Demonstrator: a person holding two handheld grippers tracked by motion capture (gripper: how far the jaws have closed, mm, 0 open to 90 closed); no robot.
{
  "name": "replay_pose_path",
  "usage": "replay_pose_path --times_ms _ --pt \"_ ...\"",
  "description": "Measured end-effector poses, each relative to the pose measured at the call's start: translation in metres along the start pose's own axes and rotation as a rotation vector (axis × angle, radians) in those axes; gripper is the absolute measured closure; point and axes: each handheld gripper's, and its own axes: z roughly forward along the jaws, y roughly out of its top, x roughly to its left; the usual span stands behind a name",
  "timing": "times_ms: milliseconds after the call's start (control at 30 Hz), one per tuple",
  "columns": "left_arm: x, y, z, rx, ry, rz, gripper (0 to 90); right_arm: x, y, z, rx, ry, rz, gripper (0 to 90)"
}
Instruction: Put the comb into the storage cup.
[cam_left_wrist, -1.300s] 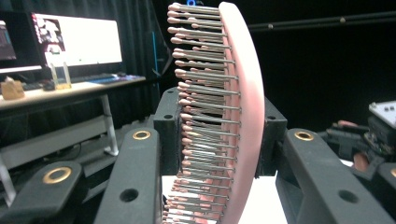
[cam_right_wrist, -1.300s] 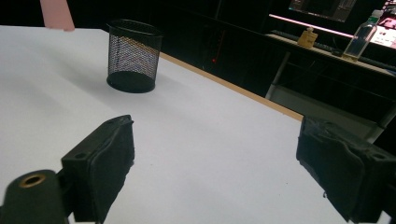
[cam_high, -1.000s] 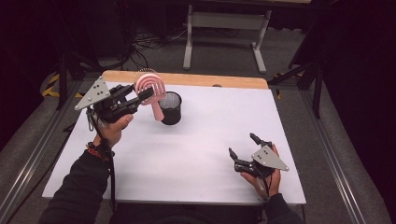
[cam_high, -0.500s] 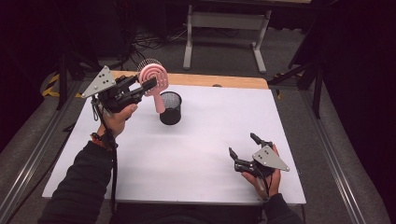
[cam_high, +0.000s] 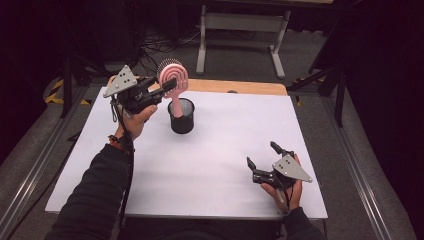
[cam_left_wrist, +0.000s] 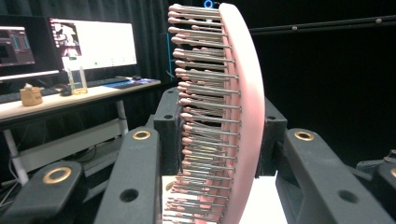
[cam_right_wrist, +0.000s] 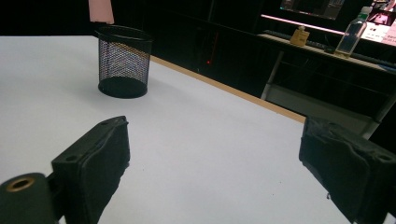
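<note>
high view: left gripper (cam_high: 167, 90) clamps pink hairbrush (cam_high: 172, 75) upright, handle tip over black mesh cup (cam_high: 181, 116) | left gripper view: jaws closed on brush head (cam_left_wrist: 219, 121) | right gripper view: right gripper (cam_right_wrist: 215, 172) jaws apart, holding nothing; cup (cam_right_wrist: 124, 60) looks empty, handle tip (cam_right_wrist: 101, 11) above rim

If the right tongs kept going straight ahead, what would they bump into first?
Probably nothing on the table: the right tongs point over bare table, and the cup sits off to one side.

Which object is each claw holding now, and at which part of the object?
The left claw holds the pink hairbrush by its round bristled head, with the handle hanging over the black mesh cup. The right claw is open and holds nothing.
</note>
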Motion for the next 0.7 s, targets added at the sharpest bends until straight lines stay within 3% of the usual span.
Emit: replay_pose_path --times_ms 700 --pt "0.017 -0.014 0.025 0.014 0.026 -0.042 63.1 0.0 0.0 -0.001 0.008 0.016 0.001 10.8"
